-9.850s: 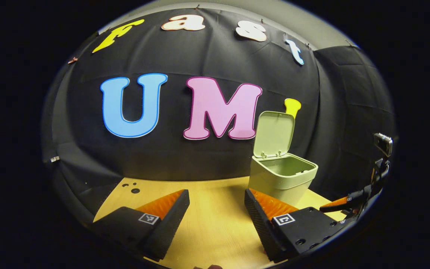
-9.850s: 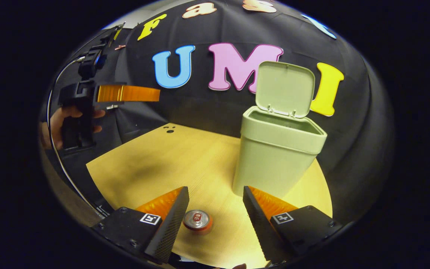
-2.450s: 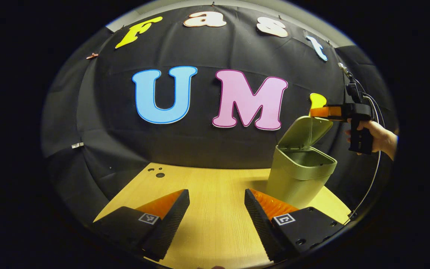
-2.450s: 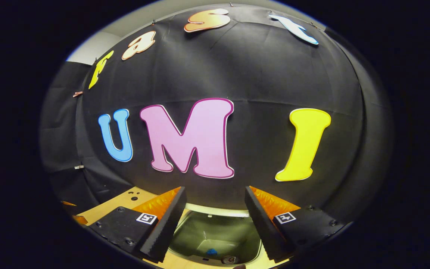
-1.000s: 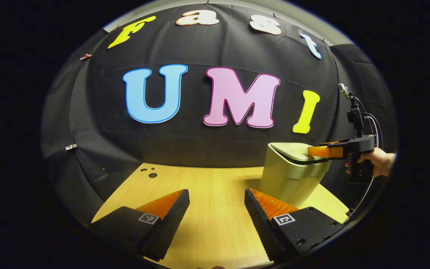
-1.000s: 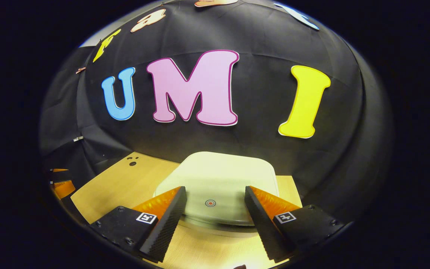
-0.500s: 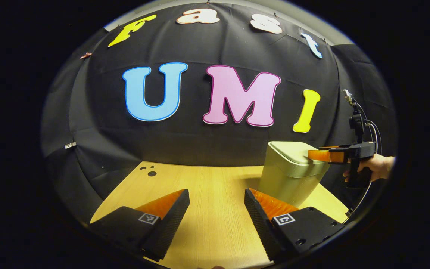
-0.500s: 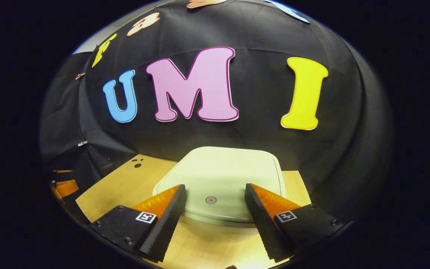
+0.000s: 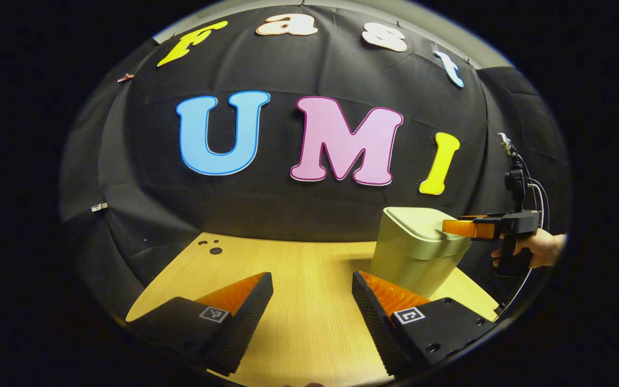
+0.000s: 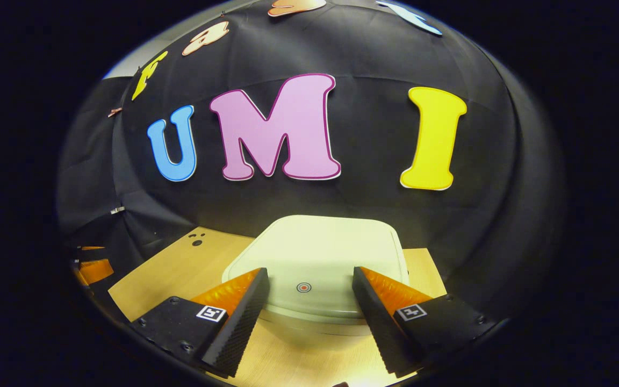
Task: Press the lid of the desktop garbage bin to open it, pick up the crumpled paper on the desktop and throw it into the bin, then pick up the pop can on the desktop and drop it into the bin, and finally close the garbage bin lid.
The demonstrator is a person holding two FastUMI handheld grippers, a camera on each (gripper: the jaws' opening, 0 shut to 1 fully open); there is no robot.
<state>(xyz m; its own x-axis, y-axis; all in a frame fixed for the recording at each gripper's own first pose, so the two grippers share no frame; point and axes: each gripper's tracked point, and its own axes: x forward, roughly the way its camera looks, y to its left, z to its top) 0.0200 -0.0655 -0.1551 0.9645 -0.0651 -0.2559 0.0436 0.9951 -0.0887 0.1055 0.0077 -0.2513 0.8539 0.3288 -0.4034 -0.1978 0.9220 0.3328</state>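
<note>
Since half a second ago the right hand-held gripper (image 10: 309, 293) is easing back a little over the pale green plastic desktop bin (image 9: 414, 258), whose flat rounded lid (image 10: 320, 258) is lying fully shut; nearly ten seconds back that lid was standing upright and a pop can was sitting on the light wooden bench (image 9: 299, 301). Right fingers (image 10: 234, 317) are spread wide, gripping nothing, hovering at the lid's near edge on either side of a small red ring mark (image 10: 303, 287); contact cannot be judged. Seen from the left gripper view, a hand (image 9: 538, 250) is holding that gripper level at the bin's top. Left hand-held gripper (image 9: 312, 301) is hanging open and empty above bare bench, well apart from the bin standing at the right rear.
</note>
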